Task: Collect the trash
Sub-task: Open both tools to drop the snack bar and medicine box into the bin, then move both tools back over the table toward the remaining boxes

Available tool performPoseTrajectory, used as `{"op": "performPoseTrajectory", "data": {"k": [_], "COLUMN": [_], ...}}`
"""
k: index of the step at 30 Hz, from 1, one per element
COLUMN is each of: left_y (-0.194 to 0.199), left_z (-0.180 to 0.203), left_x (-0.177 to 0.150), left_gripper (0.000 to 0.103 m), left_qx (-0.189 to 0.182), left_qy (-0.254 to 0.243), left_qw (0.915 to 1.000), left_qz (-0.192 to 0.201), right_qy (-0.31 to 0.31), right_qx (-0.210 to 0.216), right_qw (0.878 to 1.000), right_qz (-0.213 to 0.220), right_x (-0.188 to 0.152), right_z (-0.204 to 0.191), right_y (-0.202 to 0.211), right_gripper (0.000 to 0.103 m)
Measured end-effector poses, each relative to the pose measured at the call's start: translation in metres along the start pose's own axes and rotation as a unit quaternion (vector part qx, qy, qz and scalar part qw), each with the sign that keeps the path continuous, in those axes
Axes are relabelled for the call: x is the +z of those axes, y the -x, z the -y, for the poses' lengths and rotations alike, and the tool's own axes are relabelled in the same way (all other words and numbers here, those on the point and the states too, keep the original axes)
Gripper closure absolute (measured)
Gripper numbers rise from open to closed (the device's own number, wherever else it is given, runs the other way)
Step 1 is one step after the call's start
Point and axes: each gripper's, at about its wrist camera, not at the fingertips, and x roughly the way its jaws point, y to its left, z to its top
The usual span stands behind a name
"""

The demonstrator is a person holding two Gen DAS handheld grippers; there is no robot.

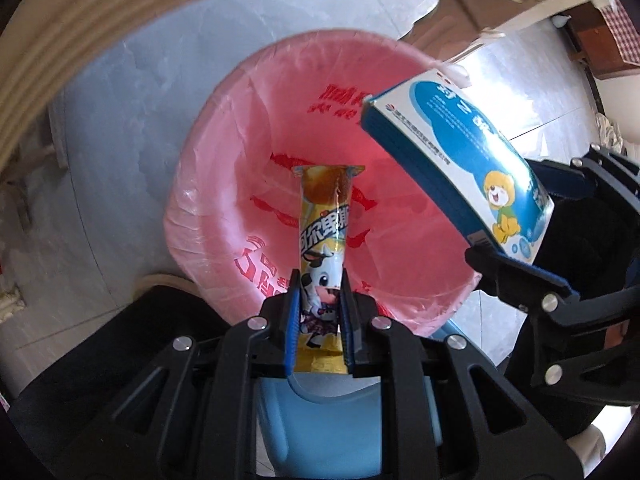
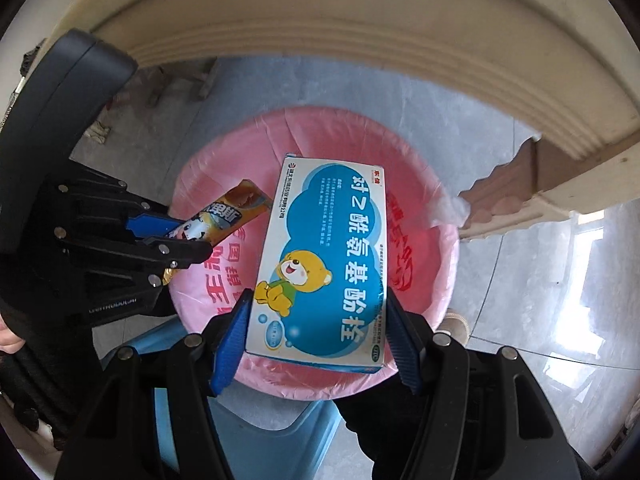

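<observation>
1. The left gripper clamps a yellow snack wrapper between its fingers, above the pink-lined bin.
2. The right gripper grips a blue medicine box over the same bin.

Two matching tools on show here: the left gripper is all matte black plastic, its arms built as open triangular trusses, silver round screws shining at every pivot. Each finger carries a bright blue ribbed pad along its inner face. Same build on the right gripper — black frame, blue ridged pads, silver screw heads at the joints. From the right wrist view, faint grey lettering runs along the left tool's black body, too blurred to read, and a rounded black housing sits behind it. A sliver of bare skin shows at the frame's left edge, beside a dark knitted sleeve.
</observation>
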Motion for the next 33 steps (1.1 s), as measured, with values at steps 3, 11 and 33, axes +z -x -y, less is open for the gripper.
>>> {"op": "performPoseTrajectory", "data": {"k": [3,11,33], "left_y": [-0.007,-0.032,-0.034], "left_z": [-0.008,-0.016,-0.016], "left_x": [0.006,0.018,0.022], "left_gripper": [0.085,0.085,0.035], "left_qx": [-0.014,-0.034,0.011], "left_qy": [0.012,0.027,0.034], "left_qw": [0.9998,0.9981,0.9990], "left_qz": [-0.012,-0.044,-0.029], "right_qy": [-0.002,-0.015,-0.020], "right_qx": [0.000,0.004,0.003], "right_qw": [1.000,0.999,0.998], "right_qz": [-0.017,-0.052,-0.055], "right_x": [0.004,0.011,0.017], "right_z": [0.003,0.014,0.022], "right_y": [-0.014,-0.047,-0.061], "right_gripper": [0.042,0.042,0.033]}}
